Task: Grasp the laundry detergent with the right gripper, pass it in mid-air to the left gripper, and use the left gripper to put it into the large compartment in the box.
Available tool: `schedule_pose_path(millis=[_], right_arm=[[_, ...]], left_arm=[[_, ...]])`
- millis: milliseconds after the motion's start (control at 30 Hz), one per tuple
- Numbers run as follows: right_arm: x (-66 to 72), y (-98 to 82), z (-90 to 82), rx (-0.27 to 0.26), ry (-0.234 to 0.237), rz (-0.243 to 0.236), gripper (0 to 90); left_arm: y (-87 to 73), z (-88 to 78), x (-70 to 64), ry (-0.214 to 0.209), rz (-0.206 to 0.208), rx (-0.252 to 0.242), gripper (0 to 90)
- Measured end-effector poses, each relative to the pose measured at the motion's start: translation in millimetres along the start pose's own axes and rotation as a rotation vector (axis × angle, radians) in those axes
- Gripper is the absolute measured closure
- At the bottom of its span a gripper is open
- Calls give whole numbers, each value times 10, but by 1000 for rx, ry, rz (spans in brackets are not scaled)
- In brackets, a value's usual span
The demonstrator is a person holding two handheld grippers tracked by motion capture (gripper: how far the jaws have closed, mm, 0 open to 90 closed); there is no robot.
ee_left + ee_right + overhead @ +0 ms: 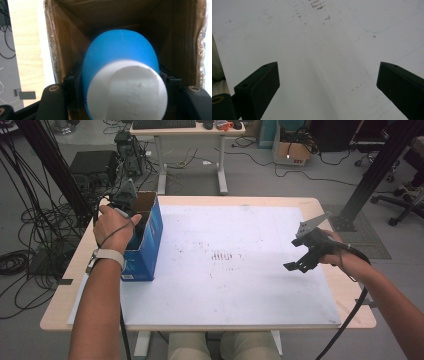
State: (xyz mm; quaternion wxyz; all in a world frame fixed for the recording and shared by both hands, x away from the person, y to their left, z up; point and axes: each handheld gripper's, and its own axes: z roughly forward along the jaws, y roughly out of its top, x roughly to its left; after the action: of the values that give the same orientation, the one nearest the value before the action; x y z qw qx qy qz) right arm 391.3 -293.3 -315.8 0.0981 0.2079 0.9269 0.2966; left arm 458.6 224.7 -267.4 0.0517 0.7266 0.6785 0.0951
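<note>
My left gripper reaches down into an open cardboard box with blue outer sides, which stands at the table's left edge. In the left gripper view the box's brown walls surround my left gripper, whose jaws are shut on a rounded blue object with a white foam-like end facing the camera. My right gripper hovers open over the right part of the white sheet, nothing between its jaws. From the right gripper view, that gripper looks down on the bare, smudged sheet.
The wooden table ends just left of the box and right of the sheet. Cables and a computer case lie on the floor at the left. A second desk stands behind, and a black frame post rises at the right.
</note>
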Motion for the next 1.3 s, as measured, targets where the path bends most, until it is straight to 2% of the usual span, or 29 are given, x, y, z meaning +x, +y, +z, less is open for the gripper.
schedule_pose_path(millis=[67, 100, 167, 333, 400, 567, 600, 1300], right_arm=[[11, -5, 7, -3, 2, 14, 47], [-2, -8, 5, 5, 1, -5, 47], [3, -16, 9, 3, 2, -2, 47], [5, -20, 5, 4, 1, 6, 47], [-4, -15, 5, 2, -1, -1, 47], [-1, -13, 11, -2, -1, 0, 47], [-1, -12, 7, 4, 0, -2, 47], [9, 14, 12, -2, 2, -15, 48]], left_arm=[[1, 1, -3, 5, 5, 0, 374], [-3, 6, -7, 5, 4, -7, 374], [-1, 4, 0, 7, 13, -4, 374], [2, 3, -15, 6, 0, -2, 374], [-1, 6, -14, 14, 16, -7, 373], [-1, 6, -18, 16, 13, -8, 374], [-2, 5, -28, 13, 1, -8, 374], [-4, 3, -20, 15, 11, -6, 373]])
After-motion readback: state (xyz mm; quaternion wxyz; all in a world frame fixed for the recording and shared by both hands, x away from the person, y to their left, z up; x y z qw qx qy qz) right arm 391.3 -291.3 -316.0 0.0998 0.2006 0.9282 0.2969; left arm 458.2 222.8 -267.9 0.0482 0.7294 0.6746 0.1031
